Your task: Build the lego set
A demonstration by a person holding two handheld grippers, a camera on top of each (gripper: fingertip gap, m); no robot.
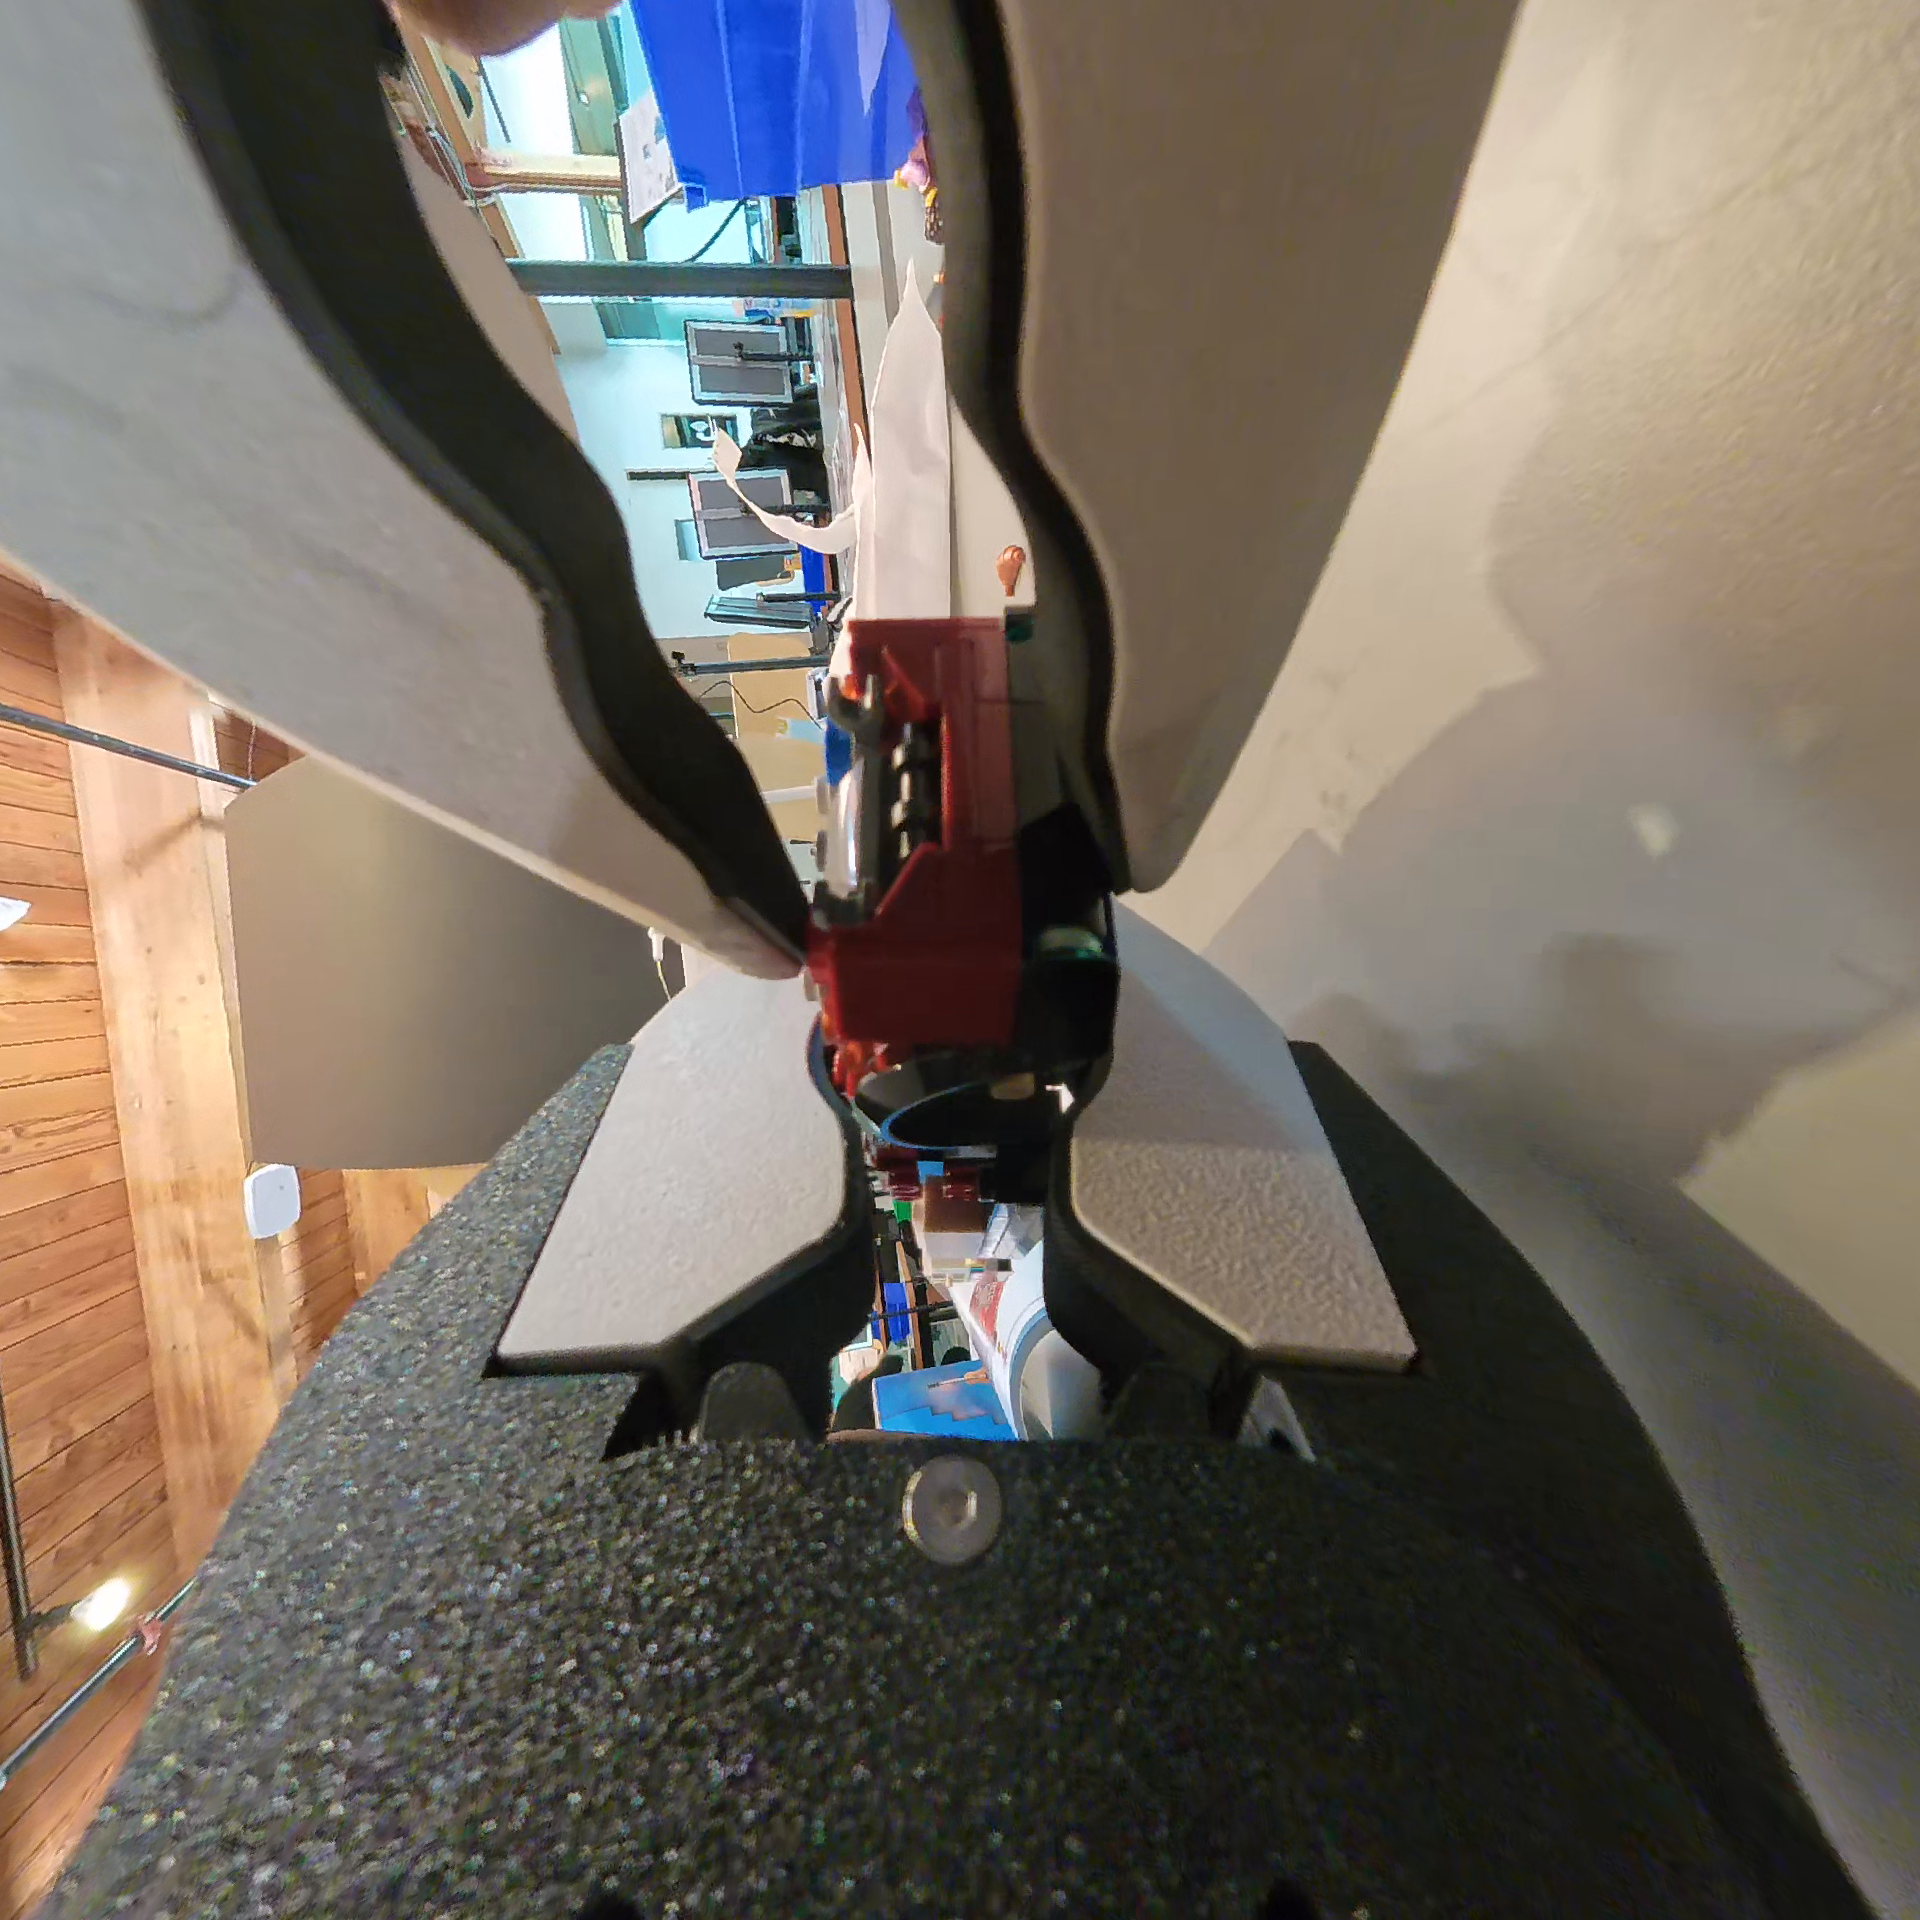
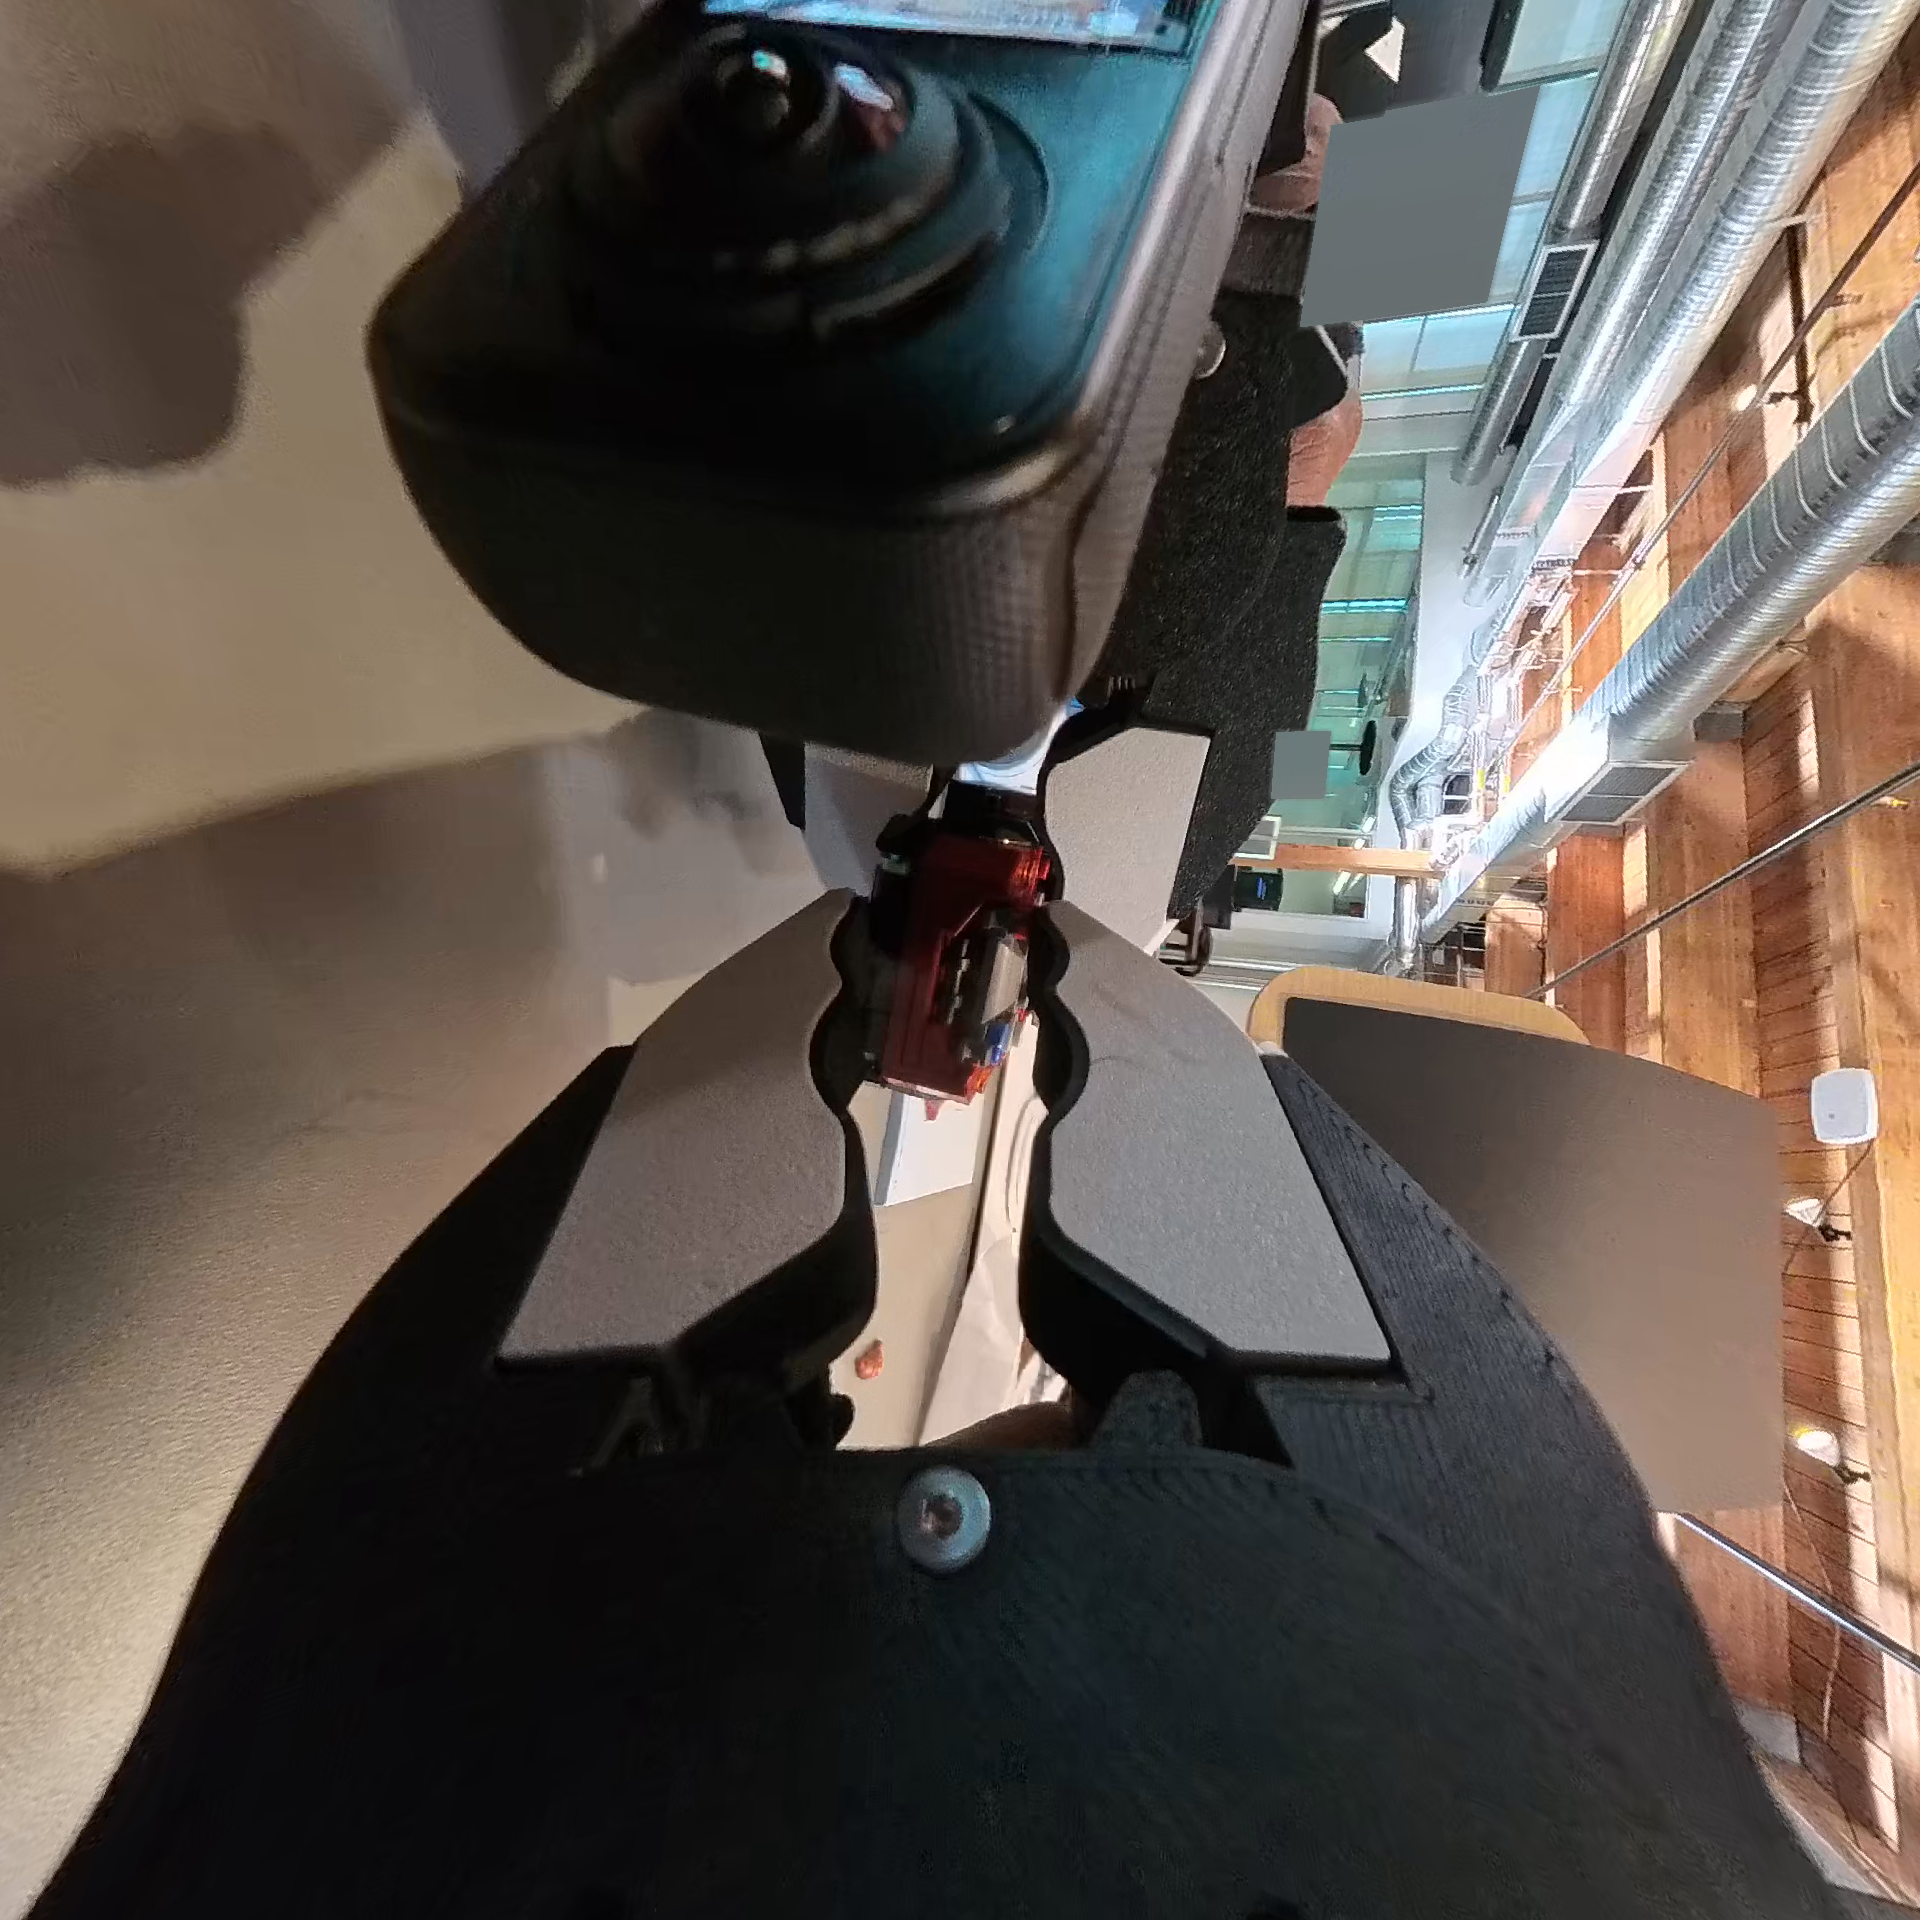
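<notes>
Dark red plastic fills the middle of the left wrist view: a brick-built toy vehicle (image 1: 935, 914) with black and grey parts is held in the air between two grippers that face each other. The left gripper (image 1: 961, 1091) reaches up from the bottom of the view. Its jaws are partly closed, and its grey-faced fingers (image 1: 727, 1164) close around the near end of the toy, where a black round part sits between the tips. The right gripper (image 1: 956, 894) comes down from the top, its dark pads lying against either side of the red body. Behind them are a sheet of white paper (image 1: 904, 468) and a blue bin (image 1: 779, 94). In the right wrist view the right gripper (image 2: 945, 935) has its jaws narrowed onto the toy, and its ridged black pads (image 2: 1060, 966) press on both sides. The left gripper (image 2: 966, 821) clasps the toy's far end from above, below its own camera (image 2: 779, 312). A small orange piece (image 2: 871, 1359) lies on the pale table (image 2: 260, 935) beneath, well apart from both grippers.
</notes>
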